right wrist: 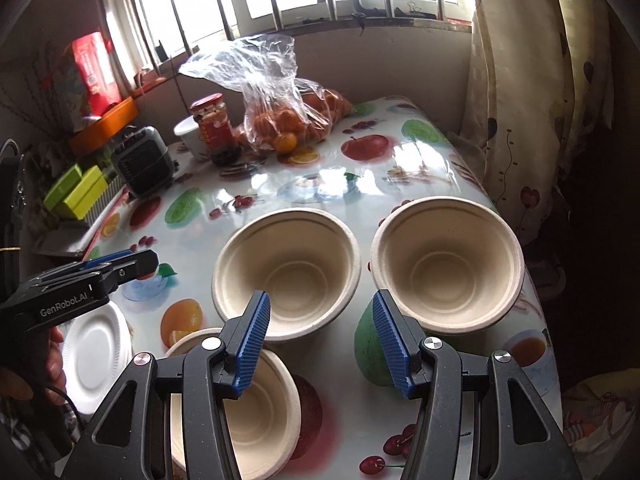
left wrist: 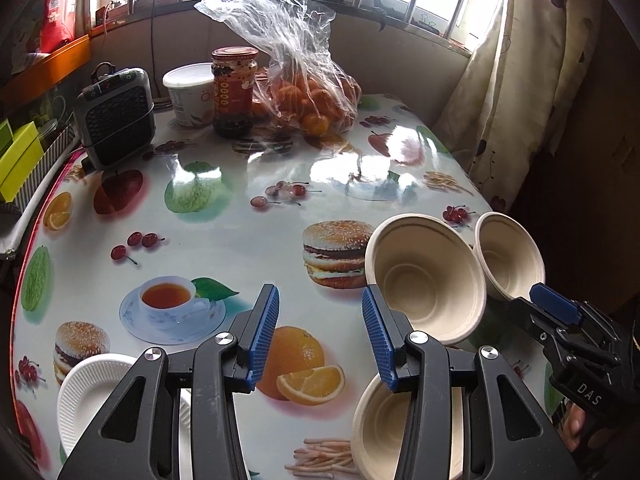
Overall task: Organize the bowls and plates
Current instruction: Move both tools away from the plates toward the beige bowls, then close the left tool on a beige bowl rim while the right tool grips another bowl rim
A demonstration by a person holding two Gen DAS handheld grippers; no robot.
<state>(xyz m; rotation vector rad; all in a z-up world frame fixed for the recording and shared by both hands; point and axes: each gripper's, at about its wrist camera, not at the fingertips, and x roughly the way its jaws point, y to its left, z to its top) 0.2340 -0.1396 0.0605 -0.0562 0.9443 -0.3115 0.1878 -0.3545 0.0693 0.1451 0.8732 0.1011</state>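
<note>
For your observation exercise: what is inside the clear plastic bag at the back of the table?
The clear plastic bag holds small orange fruits, like mandarins, visible through the film. How many cannot be counted: crinkled plastic, glare and the red-lidded jar hide part of the pile.

Jar (left wrist: pixel 234 88), tub (left wrist: pixel 188 92), bagged oranges (left wrist: pixel 308 100), heater (left wrist: pixel 116 116)

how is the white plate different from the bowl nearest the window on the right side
The plate is bright white, while the bowl is a dull beige. The plate is flat and shallow with a ribbed rim; the bowl is deep with a smooth rolled rim. The plate lies at the table's near left edge, the bowl by the right edge. Both sit upright and empty, and both look like disposable tableware.
</note>
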